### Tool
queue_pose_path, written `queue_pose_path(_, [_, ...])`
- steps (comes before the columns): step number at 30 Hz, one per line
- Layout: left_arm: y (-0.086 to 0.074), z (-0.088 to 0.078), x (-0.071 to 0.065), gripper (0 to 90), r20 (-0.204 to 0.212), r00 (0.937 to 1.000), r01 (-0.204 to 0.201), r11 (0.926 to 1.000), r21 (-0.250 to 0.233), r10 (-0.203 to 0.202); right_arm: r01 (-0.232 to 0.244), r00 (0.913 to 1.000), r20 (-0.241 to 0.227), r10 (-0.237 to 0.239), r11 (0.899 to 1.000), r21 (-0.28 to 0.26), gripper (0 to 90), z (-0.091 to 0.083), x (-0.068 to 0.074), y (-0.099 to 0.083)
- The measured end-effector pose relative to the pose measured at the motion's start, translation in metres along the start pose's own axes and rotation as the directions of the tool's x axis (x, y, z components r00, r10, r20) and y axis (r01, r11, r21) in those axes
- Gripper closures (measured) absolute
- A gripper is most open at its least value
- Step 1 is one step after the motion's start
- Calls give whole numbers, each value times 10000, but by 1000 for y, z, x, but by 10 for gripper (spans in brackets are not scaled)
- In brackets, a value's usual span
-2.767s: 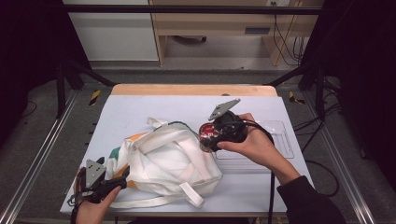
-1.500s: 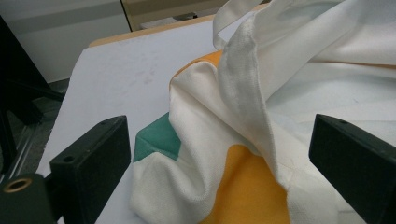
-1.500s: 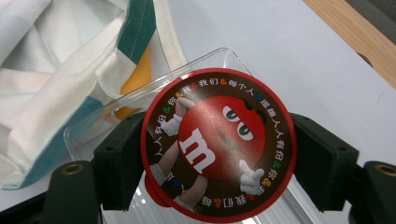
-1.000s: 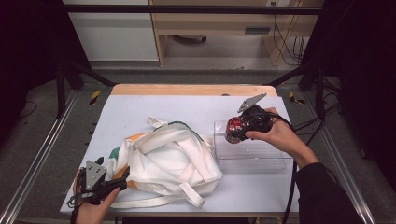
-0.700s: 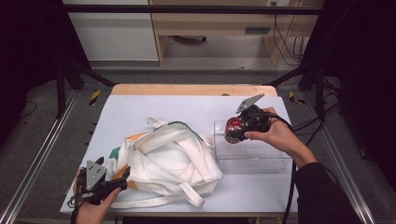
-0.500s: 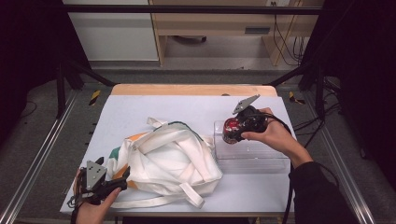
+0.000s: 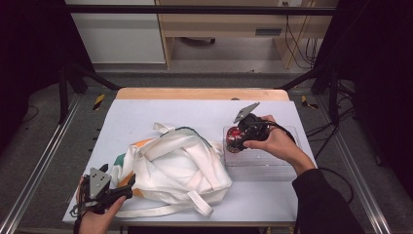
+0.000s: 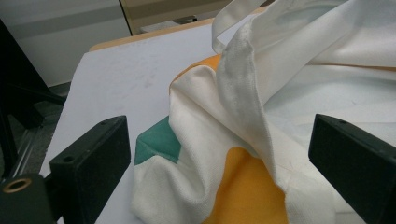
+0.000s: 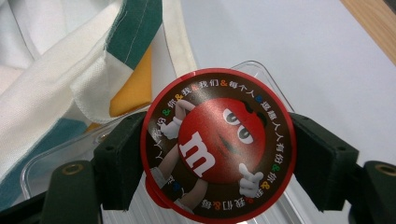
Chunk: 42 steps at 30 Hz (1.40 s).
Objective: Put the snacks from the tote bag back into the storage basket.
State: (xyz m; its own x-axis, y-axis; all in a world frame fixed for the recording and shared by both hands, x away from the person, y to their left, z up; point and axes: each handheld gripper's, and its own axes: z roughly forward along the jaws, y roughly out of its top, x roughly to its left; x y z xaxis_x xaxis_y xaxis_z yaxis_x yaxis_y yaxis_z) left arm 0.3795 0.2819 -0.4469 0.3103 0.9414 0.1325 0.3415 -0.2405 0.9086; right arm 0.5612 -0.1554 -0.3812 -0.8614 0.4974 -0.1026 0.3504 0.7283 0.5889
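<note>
Red candy tub (image 9: 218, 145) clamped in right hand-held gripper (image 7: 239, 138), clear tray (image 7: 263, 161) beneath, tote bag (image 7: 175, 168) beside.

left gripper (image 7: 127, 191): jaws apart | right gripper (image 7: 233, 141): jaws clamped, gripping

A: Confirm item count on my table (image 7: 146, 109).

B: I count one cloth bag (image 7: 170, 170), white with green and orange patches, at the near left. I count one clear plastic tray (image 7: 272, 163) at the right.

A: Round containers?

B: I count one red candy tub (image 9: 218, 144), with a cartoon figure on its lid, over the tray's left end.

A: Handheld tools?

B: Two: one left gripper (image 7: 127, 191), one right gripper (image 7: 233, 140).
</note>
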Motion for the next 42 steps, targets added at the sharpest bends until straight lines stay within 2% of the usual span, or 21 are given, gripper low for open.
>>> queue_pose_path(10, [0, 0, 0, 57, 23, 10000, -13, 10000, 8, 13, -15, 10000, -72, 17, 9998, 209, 260, 10, 3, 0])
queue_pose_path(42, [0, 1, 0, 59, 57, 10000, -37, 10000, 10, 37, -103, 9999, -72, 109, 9976, 687, 259, 24, 3, -3])
